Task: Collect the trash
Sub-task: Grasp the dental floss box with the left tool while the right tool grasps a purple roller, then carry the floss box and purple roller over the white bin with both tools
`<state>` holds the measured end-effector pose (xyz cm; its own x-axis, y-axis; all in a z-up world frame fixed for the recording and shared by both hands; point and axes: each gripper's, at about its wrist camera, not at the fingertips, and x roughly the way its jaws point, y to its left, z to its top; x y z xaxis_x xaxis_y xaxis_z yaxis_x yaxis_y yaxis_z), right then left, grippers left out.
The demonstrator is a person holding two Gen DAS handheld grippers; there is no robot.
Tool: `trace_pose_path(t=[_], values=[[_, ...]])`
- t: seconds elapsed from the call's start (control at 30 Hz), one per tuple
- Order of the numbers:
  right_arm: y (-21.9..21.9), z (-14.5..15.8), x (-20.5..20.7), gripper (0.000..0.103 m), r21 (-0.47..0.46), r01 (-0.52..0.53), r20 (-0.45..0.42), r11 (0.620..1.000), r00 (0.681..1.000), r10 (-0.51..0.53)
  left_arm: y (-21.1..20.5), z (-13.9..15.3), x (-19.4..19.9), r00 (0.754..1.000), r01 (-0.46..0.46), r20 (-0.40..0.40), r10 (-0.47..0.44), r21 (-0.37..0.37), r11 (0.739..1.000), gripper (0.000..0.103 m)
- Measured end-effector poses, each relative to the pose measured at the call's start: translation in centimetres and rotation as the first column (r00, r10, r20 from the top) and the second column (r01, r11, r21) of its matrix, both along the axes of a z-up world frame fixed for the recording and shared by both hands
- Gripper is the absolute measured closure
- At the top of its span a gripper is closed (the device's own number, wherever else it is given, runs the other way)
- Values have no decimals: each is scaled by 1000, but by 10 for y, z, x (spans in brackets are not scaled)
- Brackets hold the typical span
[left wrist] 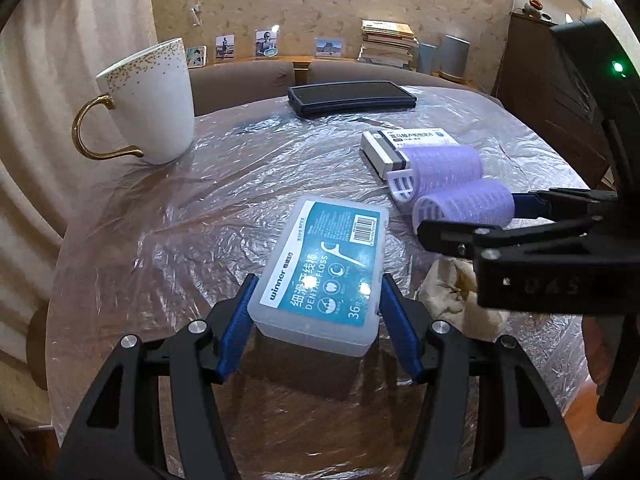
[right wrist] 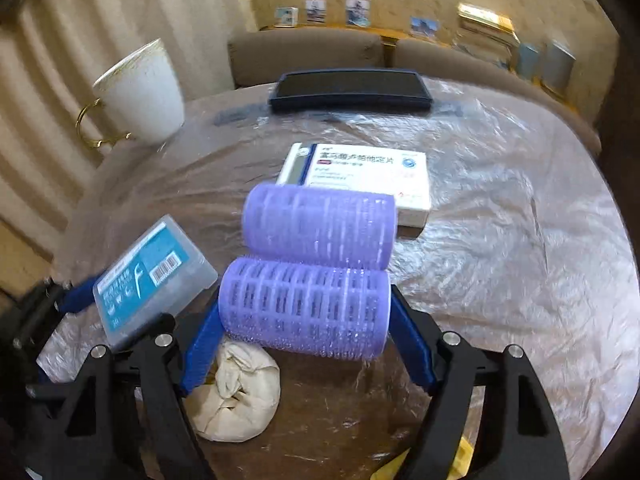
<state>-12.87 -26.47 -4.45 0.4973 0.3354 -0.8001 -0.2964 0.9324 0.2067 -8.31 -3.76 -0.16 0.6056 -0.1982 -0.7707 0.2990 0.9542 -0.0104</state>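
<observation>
Blue pads of the left gripper [left wrist: 316, 320] clamp the two long sides of a dental floss box [left wrist: 324, 268], which rides clear of the plastic-covered table [left wrist: 160, 248] with its shadow below it, tilted slightly down at the near end. The right gripper [right wrist: 306, 332] pinches the nearer purple hair roller [right wrist: 304, 308] end to end, and the second hair roller [right wrist: 320, 226] clings to its top edge, probably by the bristles. The trash itself, a crumpled paper wad [right wrist: 236, 392], lies on the table just below the right gripper's left finger, untouched by either tool. My judgement is that both tools are busy clearing non-trash items off and around the wad; doing this well means keeping the floss box level, since the pads grip only its near half and smooth plastic could slip, and lifting the rollers slowly in case the upper one drops. Both should be set down well apart from the wad so a gripper can then reach it freely. The left wrist view shows the right gripper from the side, and the wad half hidden beneath it, while only the right wrist view shows the wad whole. That view also shows the medicine box [right wrist: 360, 180] face-on behind the rollers. Both show the white mug [left wrist: 148, 100] and the dark case [left wrist: 352, 98] at the far edge.
</observation>
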Motion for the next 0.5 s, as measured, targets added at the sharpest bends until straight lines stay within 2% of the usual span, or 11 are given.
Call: trace_pose_path(t=[0.07, 0.1, 0.2, 0.5], values=[[-11, 6, -1, 28, 119, -23, 4, 993, 1000, 23, 1, 1, 0, 1000, -3, 3, 3, 1, 1000, 42], [-15, 11, -3, 28, 140, -26, 16, 990, 1000, 24, 2, 1, -1, 1000, -5, 6, 5, 0, 1000, 42], [-25, 26, -9, 28, 149, -36, 61, 988, 998, 27, 3, 2, -2, 1000, -10, 7, 11, -10, 1000, 42], [-51, 52, -26, 27, 284, -65, 113, 957, 993, 33, -1, 8, -12, 999, -14, 29, 15, -23, 1000, 42]])
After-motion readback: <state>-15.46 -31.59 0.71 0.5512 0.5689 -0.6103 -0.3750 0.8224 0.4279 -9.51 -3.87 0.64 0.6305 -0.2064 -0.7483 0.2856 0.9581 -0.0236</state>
